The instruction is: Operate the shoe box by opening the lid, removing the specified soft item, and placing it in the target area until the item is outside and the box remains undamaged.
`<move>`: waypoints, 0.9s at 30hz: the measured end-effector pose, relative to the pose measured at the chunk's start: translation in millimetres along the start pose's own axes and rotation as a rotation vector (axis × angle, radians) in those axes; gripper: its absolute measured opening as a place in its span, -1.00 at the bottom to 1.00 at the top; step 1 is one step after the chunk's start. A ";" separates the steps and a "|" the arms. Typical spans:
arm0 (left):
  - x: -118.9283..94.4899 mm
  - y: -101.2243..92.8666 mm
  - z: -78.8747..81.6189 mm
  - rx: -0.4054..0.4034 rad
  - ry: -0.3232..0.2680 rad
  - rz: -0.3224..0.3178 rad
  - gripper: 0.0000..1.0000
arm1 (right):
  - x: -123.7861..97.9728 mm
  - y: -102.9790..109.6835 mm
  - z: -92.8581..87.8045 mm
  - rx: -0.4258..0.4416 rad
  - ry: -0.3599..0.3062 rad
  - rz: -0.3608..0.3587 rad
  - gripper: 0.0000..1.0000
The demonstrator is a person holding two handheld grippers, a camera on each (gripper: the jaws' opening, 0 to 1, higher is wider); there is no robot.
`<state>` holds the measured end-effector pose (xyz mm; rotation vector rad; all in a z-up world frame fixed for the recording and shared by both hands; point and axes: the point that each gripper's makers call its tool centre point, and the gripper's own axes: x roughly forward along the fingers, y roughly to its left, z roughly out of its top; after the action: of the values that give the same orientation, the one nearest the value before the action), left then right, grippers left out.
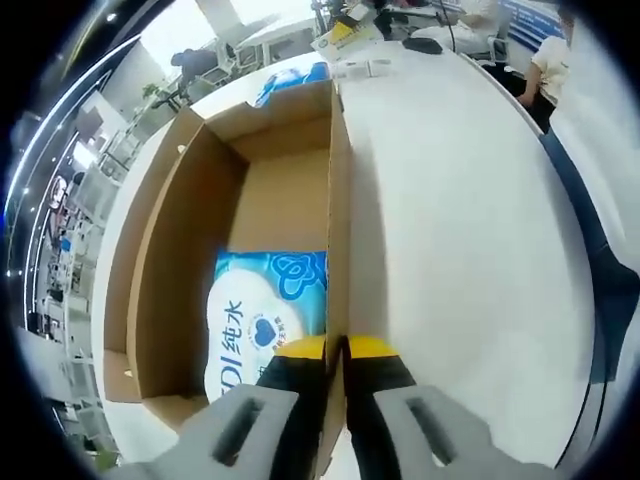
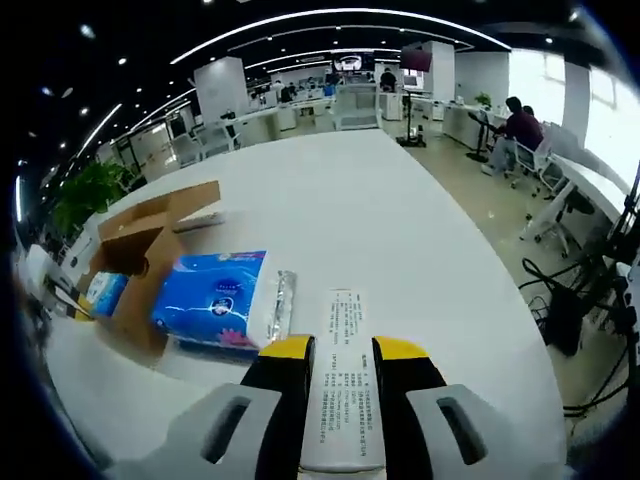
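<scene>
The open cardboard shoe box (image 1: pixel 180 230) lies on the white table, and a blue and white soft tissue pack (image 1: pixel 265 310) rests on its floor at the near end. My left gripper (image 1: pixel 336 348) is shut on the box's right wall, one jaw inside and one outside. In the right gripper view the box (image 2: pixel 150 235) stands at the left with a blue pack (image 2: pixel 105 290) showing in it. A second blue tissue pack (image 2: pixel 215 295) lies on the table beside the box. My right gripper (image 2: pixel 338 350) is shut on a long white printed pack (image 2: pixel 338 400), low over the table.
The white table (image 1: pixel 460 220) stretches wide to the right of the box. Papers and small items (image 1: pixel 350 35) sit at its far edge, with a blue item (image 1: pixel 290 80) behind the box. People sit at desks (image 2: pixel 520 125) far off. The table's curved edge (image 2: pixel 520 330) runs on the right.
</scene>
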<state>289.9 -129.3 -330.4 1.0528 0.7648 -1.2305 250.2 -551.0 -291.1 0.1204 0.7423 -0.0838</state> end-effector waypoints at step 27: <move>0.6 0.4 -0.4 -0.006 0.008 -0.003 -0.92 | 15.1 -9.0 -33.6 0.040 0.061 -0.008 -0.58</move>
<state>290.4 -129.1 -331.0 1.0527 0.7759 -1.2271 237.7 -555.7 -326.6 0.1586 0.8022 -0.1030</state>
